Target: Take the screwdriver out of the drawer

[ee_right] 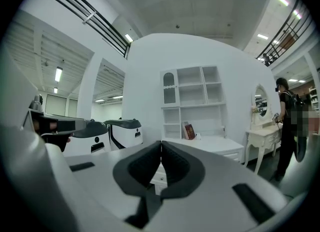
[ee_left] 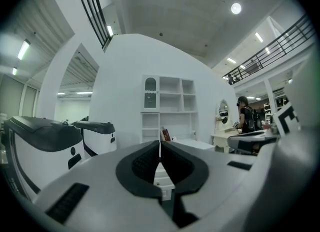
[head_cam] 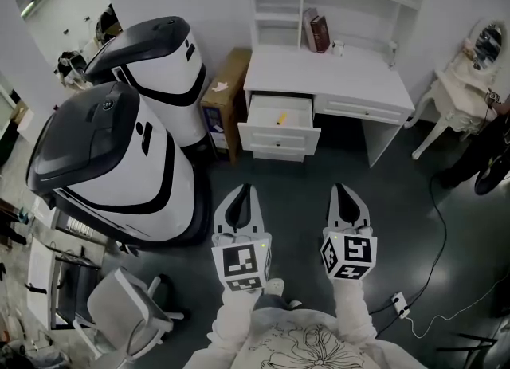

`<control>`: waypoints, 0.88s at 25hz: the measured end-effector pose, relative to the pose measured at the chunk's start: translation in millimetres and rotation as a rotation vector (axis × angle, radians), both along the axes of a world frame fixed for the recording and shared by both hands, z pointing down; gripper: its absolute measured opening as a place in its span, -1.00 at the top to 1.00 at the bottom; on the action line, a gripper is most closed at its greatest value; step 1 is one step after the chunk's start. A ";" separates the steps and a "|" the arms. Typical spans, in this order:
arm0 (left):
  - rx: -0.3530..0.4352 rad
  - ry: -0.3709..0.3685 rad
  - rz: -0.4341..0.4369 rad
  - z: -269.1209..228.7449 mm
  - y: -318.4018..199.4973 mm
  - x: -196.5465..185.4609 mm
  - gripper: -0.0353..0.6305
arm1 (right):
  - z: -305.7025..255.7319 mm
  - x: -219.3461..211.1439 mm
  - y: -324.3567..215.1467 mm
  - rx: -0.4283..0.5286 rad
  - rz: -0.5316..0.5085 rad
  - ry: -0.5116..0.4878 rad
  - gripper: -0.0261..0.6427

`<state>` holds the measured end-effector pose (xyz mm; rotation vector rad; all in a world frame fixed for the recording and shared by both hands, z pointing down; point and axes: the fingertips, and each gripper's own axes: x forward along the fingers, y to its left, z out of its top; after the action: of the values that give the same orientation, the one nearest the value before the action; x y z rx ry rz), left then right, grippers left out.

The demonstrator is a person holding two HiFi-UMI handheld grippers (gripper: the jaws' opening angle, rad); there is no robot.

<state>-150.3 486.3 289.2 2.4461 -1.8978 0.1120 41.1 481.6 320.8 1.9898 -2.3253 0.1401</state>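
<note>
Standing well back from the white desk (head_cam: pixel 343 80), the person holds both tools low in the middle of the head view, side by side and pointing up the frame toward the furniture. The left gripper (head_cam: pixel 245 192) has its jaws pressed together with nothing between them, and its own view shows the two dark pads meeting in a thin seam. The right gripper (head_cam: pixel 339 190) is the same, jaws together and empty. The drawer (head_cam: pixel 279 138) in the left half of the desk, just above the centre of the head view, already stands pulled out. Inside it lies a small yellow-orange object (head_cam: pixel 280 118), most likely the screwdriver, though it is too small here to make out handle from shaft. It sits near the middle of the drawer, well apart from both grippers, with a stretch of dark floor (head_cam: pixel 319 176) between. Two large white-and-black machines (head_cam: pixel 119 152) fill the left of the frame, and a cardboard box (head_cam: pixel 225 92) stands just beside the desk's left end. The step in hand looks like the approach: the drawer needs no opening, and nothing has been grasped yet. The next move calls for walking up to the desk, spreading the jaws of one gripper, and tilting it down over the drawer's front wall so the pads can close across the tool. The right gripper seems the easier choice, since the box crowds the left side.
</note>
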 end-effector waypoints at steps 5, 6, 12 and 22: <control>0.000 -0.018 0.014 1.9 -22.3 -11.0 0.86 | 3.1 -10.3 -20.9 -0.002 0.010 -0.026 0.91; 0.000 -0.021 0.017 2.5 -25.8 -13.2 0.86 | 4.0 -12.4 -23.5 -0.003 0.012 -0.028 0.91; -0.025 -0.015 0.026 11.4 -41.8 -22.8 0.86 | 12.5 -25.8 -36.2 -0.029 0.013 -0.019 0.91; -0.059 -0.013 0.020 25.7 -87.1 -21.3 0.86 | 26.7 -30.5 -84.0 -0.064 -0.010 -0.008 0.91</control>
<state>-171.6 399.2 314.9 2.4327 -1.8476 0.1817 10.5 397.5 347.5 1.9508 -2.3050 0.2187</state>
